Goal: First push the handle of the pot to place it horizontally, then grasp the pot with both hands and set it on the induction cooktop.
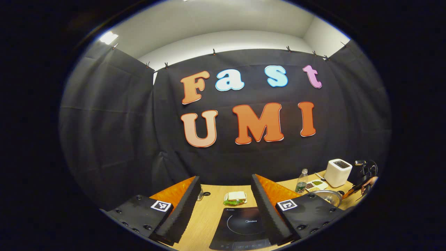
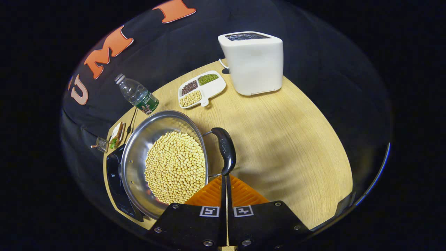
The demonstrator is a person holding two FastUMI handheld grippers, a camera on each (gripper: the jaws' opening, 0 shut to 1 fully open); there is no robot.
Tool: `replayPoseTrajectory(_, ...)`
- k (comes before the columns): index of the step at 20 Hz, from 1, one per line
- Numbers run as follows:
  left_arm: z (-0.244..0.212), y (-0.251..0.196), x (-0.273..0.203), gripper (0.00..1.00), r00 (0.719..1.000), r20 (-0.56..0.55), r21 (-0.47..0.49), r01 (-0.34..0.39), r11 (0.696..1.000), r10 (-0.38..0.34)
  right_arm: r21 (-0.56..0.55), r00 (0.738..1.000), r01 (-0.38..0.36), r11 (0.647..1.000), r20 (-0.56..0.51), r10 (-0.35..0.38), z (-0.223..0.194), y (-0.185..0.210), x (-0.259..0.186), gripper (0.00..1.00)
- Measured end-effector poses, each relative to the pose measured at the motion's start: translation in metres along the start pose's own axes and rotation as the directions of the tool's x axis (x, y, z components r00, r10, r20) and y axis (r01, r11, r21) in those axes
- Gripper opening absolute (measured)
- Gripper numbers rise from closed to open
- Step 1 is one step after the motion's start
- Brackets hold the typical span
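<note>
A steel pot full of soybeans stands on the wooden table, its left rim over the black induction cooktop. The pot's black handle curves along its right side. My right gripper is shut, with its tips right at the handle's near end and nothing between them. My left gripper hangs open above the cooktop. In the left gripper view the pot lies to the right, behind one finger, and the other gripper with a hand is beyond it.
A white toaster stands at the table's back. A divided dish of beans and a water bottle are behind the pot. A sandwich on a plate and a small metal rack sit beyond the cooktop.
</note>
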State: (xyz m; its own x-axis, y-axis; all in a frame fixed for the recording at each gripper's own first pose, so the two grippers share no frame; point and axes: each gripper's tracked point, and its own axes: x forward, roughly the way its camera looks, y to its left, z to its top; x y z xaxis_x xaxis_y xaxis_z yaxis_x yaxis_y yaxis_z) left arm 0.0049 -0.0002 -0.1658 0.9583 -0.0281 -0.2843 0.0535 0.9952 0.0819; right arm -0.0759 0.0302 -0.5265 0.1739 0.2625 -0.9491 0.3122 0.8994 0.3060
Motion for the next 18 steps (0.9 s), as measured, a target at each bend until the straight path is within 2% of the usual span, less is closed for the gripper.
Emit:
replayPoseTrajectory(1, -0.008, -0.007, 0.003, 0.93, 1.000, -0.018, 0.008, 0.017, 1.000, -0.017, 0.008, 1.000, -0.018, 1.000, 0.004, 0.017, 0.003, 0.000, 0.000, 0.02)
replayPoseTrajectory(4, -0.027, -0.024, 0.011, 0.97, 0.996, -0.062, 0.018, 0.060, 0.998, -0.059, -0.001, 0.999, -0.028, 1.000, 0.033, 0.028, 0.011, -0.002, 0.000, 0.05)
replayPoseTrajectory(6, -0.039, -0.037, 0.018, 0.99, 0.992, -0.090, 0.016, 0.092, 0.996, -0.090, 0.010, 0.994, -0.063, 0.998, 0.090, 0.062, 0.028, 0.003, -0.004, 0.11)
replayPoseTrajectory(7, -0.046, -0.042, 0.020, 1.00, 0.989, -0.106, 0.014, 0.105, 0.994, -0.103, 0.033, 0.991, -0.060, 0.998, 0.118, 0.056, 0.039, 0.001, -0.007, 0.07)
replayPoseTrajectory(8, -0.053, -0.048, 0.022, 0.97, 0.986, -0.120, 0.008, 0.121, 0.993, -0.119, 0.045, 0.989, -0.067, 0.997, 0.132, 0.060, 0.045, -0.002, -0.011, 0.20)
replayPoseTrajectory(9, -0.059, -0.055, 0.024, 1.00, 0.982, -0.133, 0.000, 0.136, 0.991, -0.135, 0.038, 0.988, -0.069, 0.997, 0.143, 0.063, 0.048, -0.005, -0.018, 0.22)
replayPoseTrajectory(10, -0.064, -0.062, 0.027, 0.97, 0.978, -0.146, -0.005, 0.151, 0.989, -0.150, 0.024, 0.984, -0.060, 0.998, 0.170, 0.055, 0.053, -0.007, -0.023, 0.24)
replayPoseTrajectory(11, -0.069, -0.070, 0.031, 0.98, 0.973, -0.159, -0.010, 0.167, 0.986, -0.166, 0.014, 0.981, -0.051, 0.999, 0.186, 0.047, 0.056, -0.007, -0.027, 0.32)
replayPoseTrajectory(12, -0.074, -0.078, 0.034, 1.00, 0.967, -0.175, -0.017, 0.185, 0.983, -0.185, 0.000, 0.980, -0.049, 0.999, 0.192, 0.048, 0.056, -0.005, -0.030, 0.35)
replayPoseTrajectory(15, -0.095, -0.109, 0.043, 0.98, 0.942, -0.232, -0.032, 0.243, 0.969, -0.244, -0.039, 0.978, -0.064, 0.997, 0.196, 0.071, 0.050, 0.008, -0.038, 0.57)
replayPoseTrajectory(18, -0.116, -0.140, 0.052, 1.00, 0.916, -0.281, -0.029, 0.290, 0.957, -0.286, -0.091, 0.975, -0.053, 0.994, 0.211, 0.072, 0.048, 0.015, -0.038, 0.70)
